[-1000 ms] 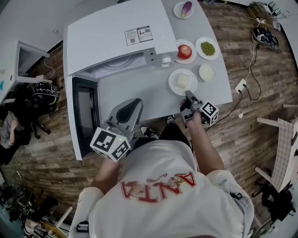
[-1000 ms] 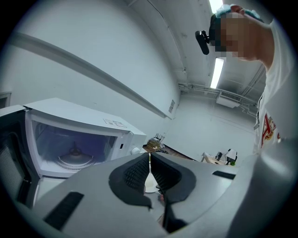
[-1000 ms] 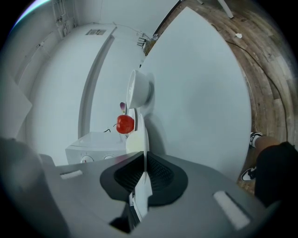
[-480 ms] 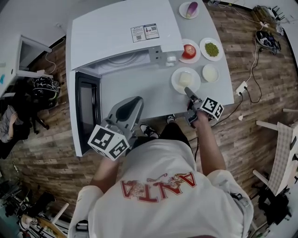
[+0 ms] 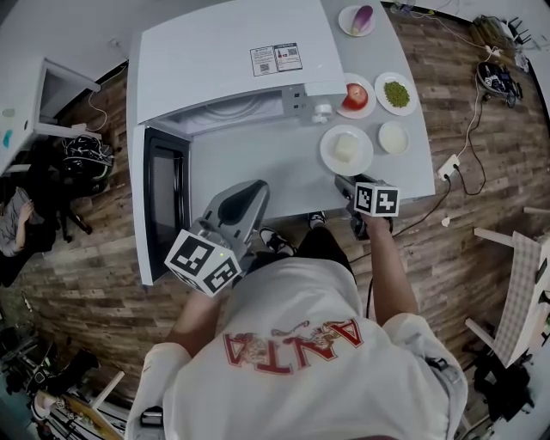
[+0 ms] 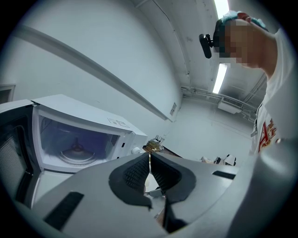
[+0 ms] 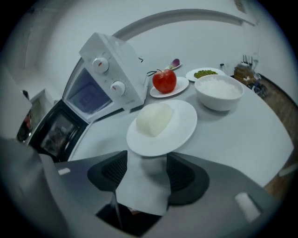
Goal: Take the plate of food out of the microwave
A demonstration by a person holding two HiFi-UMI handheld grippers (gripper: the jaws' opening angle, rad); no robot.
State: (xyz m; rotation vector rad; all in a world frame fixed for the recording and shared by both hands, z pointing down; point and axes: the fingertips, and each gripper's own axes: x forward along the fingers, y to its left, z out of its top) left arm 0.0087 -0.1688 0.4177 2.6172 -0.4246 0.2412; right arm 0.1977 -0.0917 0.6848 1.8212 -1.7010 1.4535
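A white plate [image 5: 331, 158] with a pale block of food [image 5: 344, 147] rests on the grey table [image 5: 258, 172], to the right of the open microwave [image 5: 223, 73]. My right gripper [image 5: 343, 183] is just in front of the plate's near rim. Its jaws have just been opening and now stand wide, with only bare tabletop between them. In the right gripper view the plate [image 7: 184, 130] lies just beyond the right gripper [image 7: 145, 160]. My left gripper [image 5: 253, 189] hangs shut and empty over the table's front edge. The left gripper [image 6: 149, 160] faces the microwave's empty cavity [image 6: 77, 148].
The microwave door [image 5: 163, 202] stands open to the left. Behind the plate are an apple on a plate [image 5: 355, 94], a plate of green peas [image 5: 396, 93], a white bowl [image 5: 394, 137] and a plate with something purple [image 5: 359, 19]. The table's right edge is close.
The right gripper has let go of the plate's rim, rolled over so its marker cube faces up, and drawn back a little toward the table's front edge. The left gripper has stayed put.
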